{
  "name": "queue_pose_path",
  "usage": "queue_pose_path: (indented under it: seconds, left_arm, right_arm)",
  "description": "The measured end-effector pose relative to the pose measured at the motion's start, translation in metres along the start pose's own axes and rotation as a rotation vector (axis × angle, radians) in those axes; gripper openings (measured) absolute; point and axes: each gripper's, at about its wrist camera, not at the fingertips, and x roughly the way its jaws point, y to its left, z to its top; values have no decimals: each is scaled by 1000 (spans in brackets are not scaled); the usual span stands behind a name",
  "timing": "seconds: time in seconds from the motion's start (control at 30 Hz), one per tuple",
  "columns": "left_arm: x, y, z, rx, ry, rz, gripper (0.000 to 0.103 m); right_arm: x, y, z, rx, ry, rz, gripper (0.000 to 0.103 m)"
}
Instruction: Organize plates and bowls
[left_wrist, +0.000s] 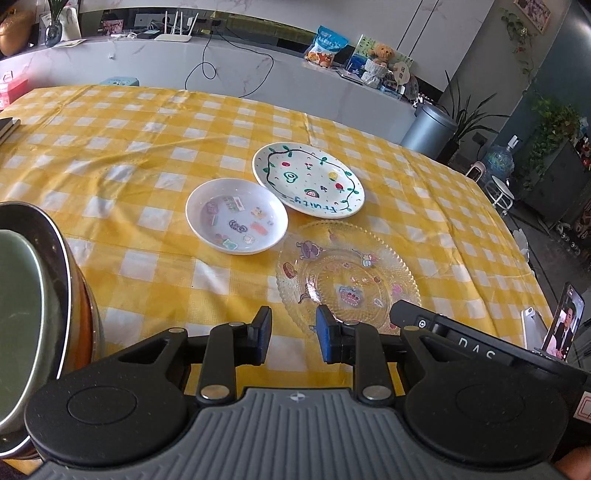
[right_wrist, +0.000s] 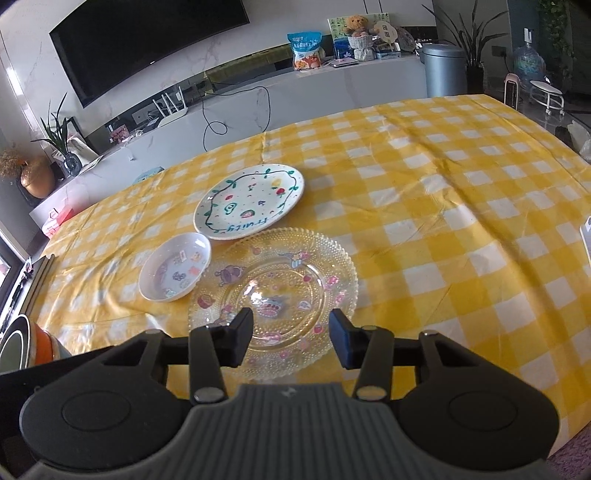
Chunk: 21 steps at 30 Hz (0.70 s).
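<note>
I am holding my left claw and right claw both released and gripping nothing, over the near rim of the glass plate, which is lying on the checked worktop beside the small dish and fruit plate.

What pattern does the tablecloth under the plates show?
A yellow-and-white check covers the tablecloth, clearest in the right wrist view.
</note>
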Motion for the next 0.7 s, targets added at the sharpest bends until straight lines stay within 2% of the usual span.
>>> queue_pose_path:
  seconds: [0.23,0.33,0.57,0.7]
  left_arm:
    - [26,-7,7,-3,1,-26,29]
    - [34,-6,8,7,-20,18,29]
    - [47,7,14,-10,-12,47,30]
    - [52,10,15,-18,-14,35,30]
  right_arm:
    - [14,-23,12,1,-15,-39,32]
    - [25,-33,17,15,3,-33,23]
    - [43,-41,20,51,24,1,23]
    - [51,-39,20,63,29,14,23]
